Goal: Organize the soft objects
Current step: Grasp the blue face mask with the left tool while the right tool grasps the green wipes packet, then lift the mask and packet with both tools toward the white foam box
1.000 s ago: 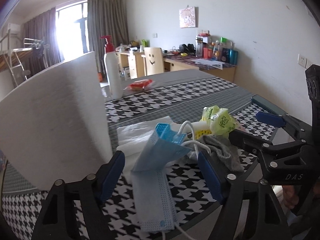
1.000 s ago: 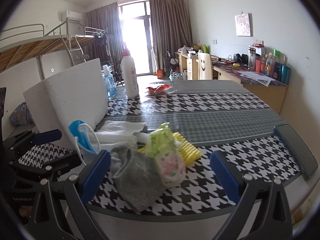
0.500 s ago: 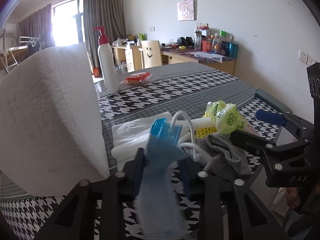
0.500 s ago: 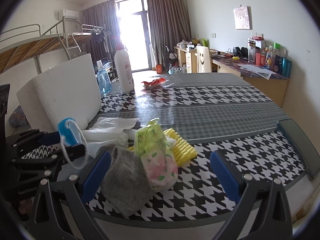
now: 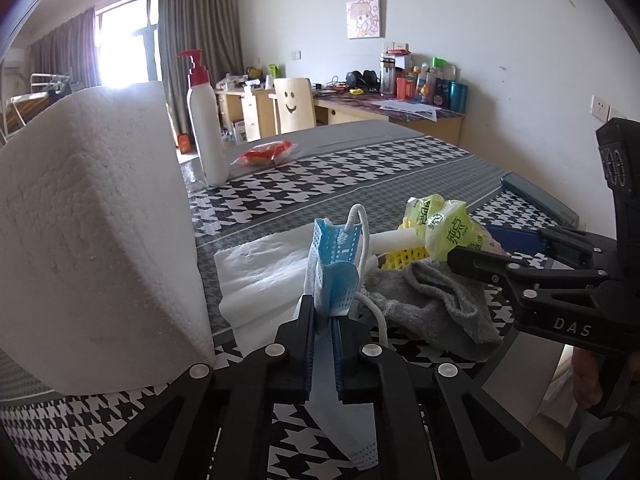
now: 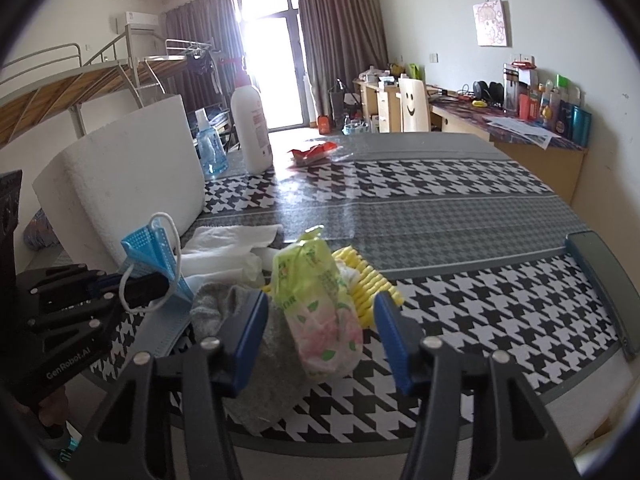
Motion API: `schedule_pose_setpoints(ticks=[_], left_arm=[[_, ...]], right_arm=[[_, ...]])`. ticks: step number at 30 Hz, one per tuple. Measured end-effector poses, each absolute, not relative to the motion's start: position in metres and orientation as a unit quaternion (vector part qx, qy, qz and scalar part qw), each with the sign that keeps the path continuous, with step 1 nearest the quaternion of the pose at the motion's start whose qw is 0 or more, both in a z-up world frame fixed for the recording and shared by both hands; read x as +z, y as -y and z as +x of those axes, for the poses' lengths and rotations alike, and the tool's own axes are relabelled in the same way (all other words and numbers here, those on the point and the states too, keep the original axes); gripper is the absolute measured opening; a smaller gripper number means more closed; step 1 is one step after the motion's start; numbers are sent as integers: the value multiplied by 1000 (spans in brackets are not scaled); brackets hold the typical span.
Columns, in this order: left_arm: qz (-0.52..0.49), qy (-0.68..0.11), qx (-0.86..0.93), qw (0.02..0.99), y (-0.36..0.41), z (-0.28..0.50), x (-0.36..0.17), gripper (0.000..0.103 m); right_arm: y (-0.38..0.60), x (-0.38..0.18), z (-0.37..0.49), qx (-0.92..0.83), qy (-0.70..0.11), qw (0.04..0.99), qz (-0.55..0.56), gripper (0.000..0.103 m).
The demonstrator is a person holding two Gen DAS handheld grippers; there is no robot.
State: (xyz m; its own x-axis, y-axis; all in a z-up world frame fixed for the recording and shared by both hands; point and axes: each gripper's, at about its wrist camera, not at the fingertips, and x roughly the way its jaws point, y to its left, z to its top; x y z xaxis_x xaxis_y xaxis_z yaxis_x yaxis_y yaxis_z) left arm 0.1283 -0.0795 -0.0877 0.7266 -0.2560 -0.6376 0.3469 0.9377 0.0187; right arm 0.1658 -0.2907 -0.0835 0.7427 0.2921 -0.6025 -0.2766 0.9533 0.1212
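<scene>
Gripper on our left (image 5: 323,322) is pinching the soft, floppy blue mask (image 5: 334,270) at lower middle; our right gripper (image 6: 320,334) is closing around the light, squishy green packet (image 6: 320,304) on the worktop (image 6: 480,216).

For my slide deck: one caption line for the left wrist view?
Left gripper pinches a blue face mask above the houndstooth table, beside a grey sock.

We're looking into a lived-in dorm-style bedroom: a metal loft bed (image 6: 80,76) is standing by the curtained window (image 6: 272,60), and a cluttered wooden desk (image 6: 532,136) is lining the wall.
</scene>
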Motion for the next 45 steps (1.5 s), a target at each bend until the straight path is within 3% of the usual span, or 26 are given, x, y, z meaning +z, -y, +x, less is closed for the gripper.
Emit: schedule_pose_setpoints(ticks=[3, 4, 7, 13, 45], left_arm=[[65, -332, -169, 926, 79, 129, -88, 7], [65, -332, -170, 926, 78, 129, -88, 5], [60, -331, -176, 925, 77, 128, -87, 4], [57, -319, -182, 928, 76, 120, -79, 4], [39, -224, -156, 961, 57, 101, 2, 4]], right_arm=[[290, -86, 169, 152, -332, 931, 9, 56], [289, -87, 169, 152, -334, 930, 9, 47], [289, -88, 168, 152, -339, 928, 9, 34], [289, -79, 161, 152, -324, 934, 8, 27], [265, -14, 144, 174, -244, 954, -13, 27]])
